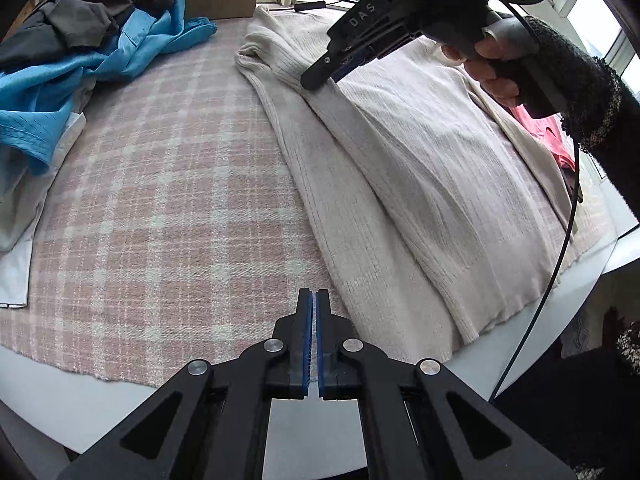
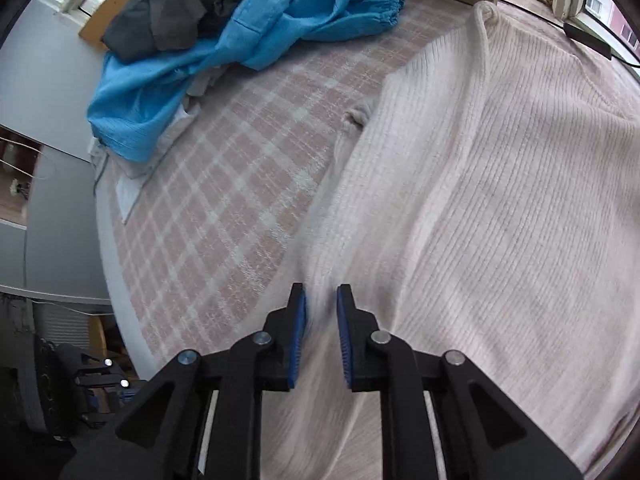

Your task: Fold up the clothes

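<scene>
A cream ribbed sweater (image 1: 400,152) (image 2: 500,200) lies spread on a pink plaid cloth (image 1: 160,200) (image 2: 240,200), its left side folded over in a long ridge. My left gripper (image 1: 315,295) is shut with nothing between its fingers, low over the plaid cloth just left of the sweater's hem. A hand holds my right gripper (image 1: 320,76) (image 2: 321,294) over the folded ridge near the collar end. Its blue pads stand a little apart, open, with blurred sweater fabric below the gap; I cannot tell whether they touch it.
A crumpled blue garment (image 1: 100,64) (image 2: 260,40) and a dark grey one (image 1: 92,12) (image 2: 172,12) are piled at the far left, with white cloth (image 1: 16,272) beneath. A red garment (image 1: 544,132) lies beyond the sweater. The white table edge (image 1: 120,392) runs close by. A black cable (image 1: 560,240) hangs at right.
</scene>
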A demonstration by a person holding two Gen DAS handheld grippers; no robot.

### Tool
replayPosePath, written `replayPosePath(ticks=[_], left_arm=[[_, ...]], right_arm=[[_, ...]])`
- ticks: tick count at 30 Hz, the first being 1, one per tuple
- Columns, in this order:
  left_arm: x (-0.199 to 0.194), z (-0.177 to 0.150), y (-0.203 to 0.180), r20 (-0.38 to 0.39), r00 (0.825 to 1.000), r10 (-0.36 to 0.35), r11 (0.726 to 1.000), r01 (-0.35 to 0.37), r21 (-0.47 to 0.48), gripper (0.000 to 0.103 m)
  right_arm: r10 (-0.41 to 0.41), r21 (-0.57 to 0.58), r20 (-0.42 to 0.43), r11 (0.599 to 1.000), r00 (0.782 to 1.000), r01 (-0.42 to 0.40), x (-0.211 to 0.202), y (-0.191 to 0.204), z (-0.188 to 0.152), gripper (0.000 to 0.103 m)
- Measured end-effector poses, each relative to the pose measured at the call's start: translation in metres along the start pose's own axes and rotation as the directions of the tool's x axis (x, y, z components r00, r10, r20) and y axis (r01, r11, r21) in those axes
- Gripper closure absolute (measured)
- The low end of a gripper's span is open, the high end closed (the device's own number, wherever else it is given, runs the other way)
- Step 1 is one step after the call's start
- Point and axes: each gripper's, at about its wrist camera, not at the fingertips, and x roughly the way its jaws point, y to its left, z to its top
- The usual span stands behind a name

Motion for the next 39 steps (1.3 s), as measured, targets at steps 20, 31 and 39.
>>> replayPosePath(ticks=[20, 31, 39], left_arm=[[-0.022, 0.005, -0.032, 0.068, 0.993, -0.095, 0.994, 0.097, -0.039, 0.089], [0.025, 0.003, -0.064, -0.031, 0.994, -0.103, 0.994, 0.103, 0.018, 0.097], [-0.004, 0.004, -0.037, -0.037, 0.993, -0.112, 0.993, 0.111, -0.032, 0.098]], right_arm=[[0.071, -0.043, 0.060, 0.997, 0.996, -0.069, -0.042, -0.005, -0.025, 0.067], [0.033, 0.011, 0.098, 0.999, 0.995, -0.034, -0.009, -0.044, 0.008, 0.061], [0.163, -0.021, 0.148, 0.987, 0.976, -0.161, -0.028, -0.037, 0.002, 0.099]])
